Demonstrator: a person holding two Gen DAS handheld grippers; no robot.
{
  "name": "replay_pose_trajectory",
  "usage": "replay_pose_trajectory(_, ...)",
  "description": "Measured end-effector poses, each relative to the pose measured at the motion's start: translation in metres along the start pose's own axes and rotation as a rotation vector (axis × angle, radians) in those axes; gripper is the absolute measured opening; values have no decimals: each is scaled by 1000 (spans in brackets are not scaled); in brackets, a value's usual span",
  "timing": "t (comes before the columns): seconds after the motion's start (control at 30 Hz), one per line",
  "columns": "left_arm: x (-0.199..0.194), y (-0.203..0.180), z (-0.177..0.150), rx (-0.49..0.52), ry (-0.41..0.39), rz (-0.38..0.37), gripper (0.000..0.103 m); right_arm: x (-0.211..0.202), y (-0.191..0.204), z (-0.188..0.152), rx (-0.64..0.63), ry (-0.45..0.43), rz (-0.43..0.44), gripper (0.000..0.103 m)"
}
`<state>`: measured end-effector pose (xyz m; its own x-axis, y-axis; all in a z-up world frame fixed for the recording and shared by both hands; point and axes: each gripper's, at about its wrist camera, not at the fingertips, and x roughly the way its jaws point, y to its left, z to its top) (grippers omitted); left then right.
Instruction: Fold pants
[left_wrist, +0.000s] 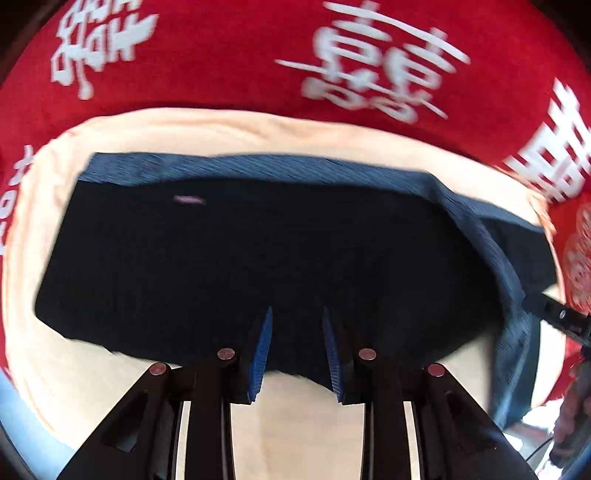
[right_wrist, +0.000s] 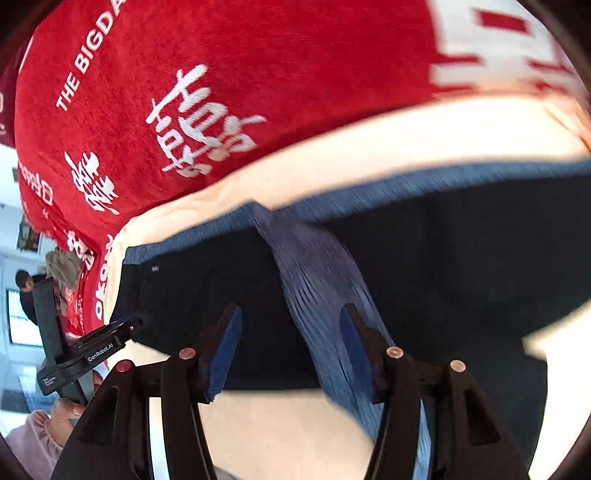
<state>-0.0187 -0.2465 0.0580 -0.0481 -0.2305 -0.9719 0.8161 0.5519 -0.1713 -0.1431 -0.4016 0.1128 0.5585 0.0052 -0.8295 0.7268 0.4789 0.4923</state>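
Dark navy pants (left_wrist: 221, 258) with a lighter blue ribbed band (left_wrist: 258, 166) lie on a cream cloth (left_wrist: 221, 129). My left gripper (left_wrist: 297, 310) points down over the pants' near edge, its blue pads drawn close together. Whether any cloth is pinched between them I cannot tell. From the right wrist view the left gripper (right_wrist: 138, 323) ends at the pants' (right_wrist: 461, 258) near left corner. My right gripper (right_wrist: 290, 310) is open, its pads wide apart on either side of a raised ribbed fold (right_wrist: 314, 266) and not pressing it. In the left wrist view the right gripper (left_wrist: 533, 302) meets the pants' right edge.
A red cloth with white characters (left_wrist: 221, 55) (right_wrist: 258, 74) spreads beyond the cream cloth (right_wrist: 406, 140). A hand (right_wrist: 66, 410) in a pink sleeve holds the left gripper. Another person (right_wrist: 24, 280) stands far off at the left. Both views are motion-blurred.
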Motion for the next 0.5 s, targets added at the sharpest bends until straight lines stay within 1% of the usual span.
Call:
replay_pose_trajectory(0.03, -2, -14, -7, 17, 7, -21, 30, -8, -8, -12, 26, -3, -7, 69)
replay_pose_trajectory(0.07, -3, -25, -14, 39, 13, -37, 30, -19, -19, -33, 65, -11, -18, 70)
replay_pose_trajectory(0.17, -5, -47, -34, 94, 35, -60, 30, -39, -41, -79, 155, -29, -30, 74)
replay_pose_trajectory(0.2, -7, -55, -41, 115, 35, -70, 30, -44, -48, -93, 178, -33, -37, 77)
replay_pose_trajectory(0.23, -7, -56, -45, 137, 34, -77, 30, -50, -57, -114, 212, -38, -48, 78)
replay_pose_trajectory(0.3, -10, -74, -60, 184, 42, -94, 30, -58, -72, -146, 276, -48, -58, 79)
replay_pose_trajectory(0.33, -2, -66, -59, 195, 53, -109, 30, -58, -75, -158, 308, -61, -60, 79)
replay_pose_trajectory(0.37, -1, -67, -63, 206, 60, -121, 31, -61, -85, -177, 353, -69, -54, 79)
replay_pose_trajectory(0.4, 1, -64, -66, 215, 67, -128, 59, -61, -91, -187, 381, -77, -57, 79)
replay_pose_trajectory(0.43, 8, -47, -63, 222, 75, -130, 84, -61, -100, -203, 425, -80, -59, 79)
replay_pose_trajectory(0.47, 6, -50, -69, 230, 70, -113, 101, -61, -107, -215, 457, -81, -57, 79)
replay_pose_trajectory(0.5, 4, -53, -76, 244, 59, -110, 101, -60, -109, -221, 478, -82, -57, 79)
